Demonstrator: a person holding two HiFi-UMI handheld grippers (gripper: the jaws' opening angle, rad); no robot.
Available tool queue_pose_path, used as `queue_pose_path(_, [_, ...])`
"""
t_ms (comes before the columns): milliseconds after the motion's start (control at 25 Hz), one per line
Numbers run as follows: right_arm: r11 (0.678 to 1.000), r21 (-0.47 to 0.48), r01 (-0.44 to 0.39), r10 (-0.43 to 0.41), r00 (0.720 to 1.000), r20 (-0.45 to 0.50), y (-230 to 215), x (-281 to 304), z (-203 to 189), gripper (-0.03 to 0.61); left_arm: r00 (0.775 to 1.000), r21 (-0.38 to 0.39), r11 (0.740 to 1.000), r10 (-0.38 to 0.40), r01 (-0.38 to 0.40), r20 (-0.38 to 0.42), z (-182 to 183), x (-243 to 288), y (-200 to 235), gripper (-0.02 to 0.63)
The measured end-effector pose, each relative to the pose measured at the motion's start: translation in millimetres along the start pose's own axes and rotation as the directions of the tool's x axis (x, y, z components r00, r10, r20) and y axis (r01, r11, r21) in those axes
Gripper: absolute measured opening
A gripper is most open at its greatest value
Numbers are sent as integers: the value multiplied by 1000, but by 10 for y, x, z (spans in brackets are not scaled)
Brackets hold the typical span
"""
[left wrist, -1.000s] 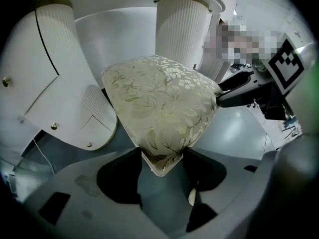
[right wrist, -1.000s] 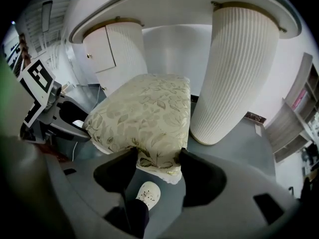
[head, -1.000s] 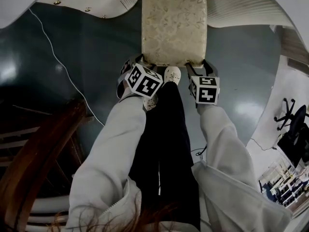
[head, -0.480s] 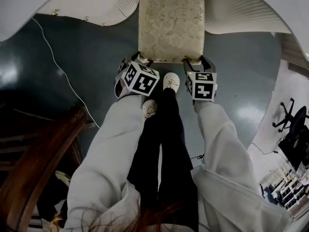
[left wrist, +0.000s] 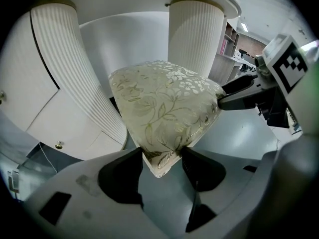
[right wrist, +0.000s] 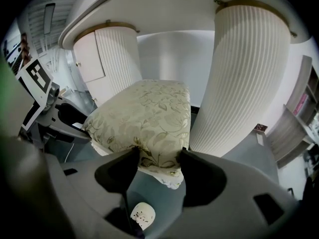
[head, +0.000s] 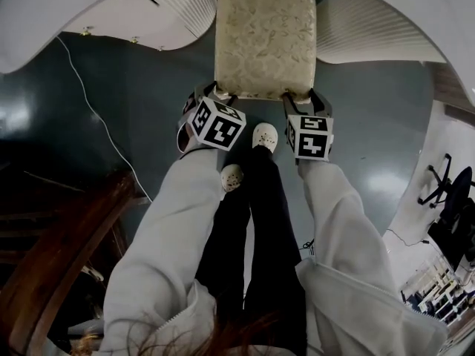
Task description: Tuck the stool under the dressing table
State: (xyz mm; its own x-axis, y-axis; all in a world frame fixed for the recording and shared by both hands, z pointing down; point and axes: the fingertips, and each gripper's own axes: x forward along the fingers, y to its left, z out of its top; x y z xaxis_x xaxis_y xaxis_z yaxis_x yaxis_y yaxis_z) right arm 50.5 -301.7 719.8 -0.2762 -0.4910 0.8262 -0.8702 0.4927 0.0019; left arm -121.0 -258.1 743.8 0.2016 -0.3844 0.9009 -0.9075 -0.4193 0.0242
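The stool (head: 266,35) has a cream floral cushion and stands on the dark floor, its far part between the white fluted pedestals of the dressing table (head: 371,13). My left gripper (head: 213,93) is shut on the stool's near left corner; in the left gripper view the pads press on that corner (left wrist: 160,158). My right gripper (head: 303,97) is shut on the near right corner (right wrist: 158,164), and its jaws have just been closing a little further on the cushion. Both grippers point steeply down. The stool's legs are hidden.
The table's pedestals (left wrist: 194,39) (right wrist: 244,83) flank the stool closely on both sides. The person's white shoes (head: 265,136) stand just behind the stool. A thin white cable (head: 96,117) runs across the floor at left. Brown wooden furniture (head: 67,243) is at lower left, an office chair (head: 445,191) at far right.
The stool has slid further in between the pedestals, with both grippers moving along on its near corners. The person's feet have stepped forward after it.
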Motion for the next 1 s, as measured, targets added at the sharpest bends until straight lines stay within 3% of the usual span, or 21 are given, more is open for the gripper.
queue_pose_path(1000, [1000,10,28,-28,994,102,-245,355,587,308,988,-12,992,123,-122,95,587,200,412,218])
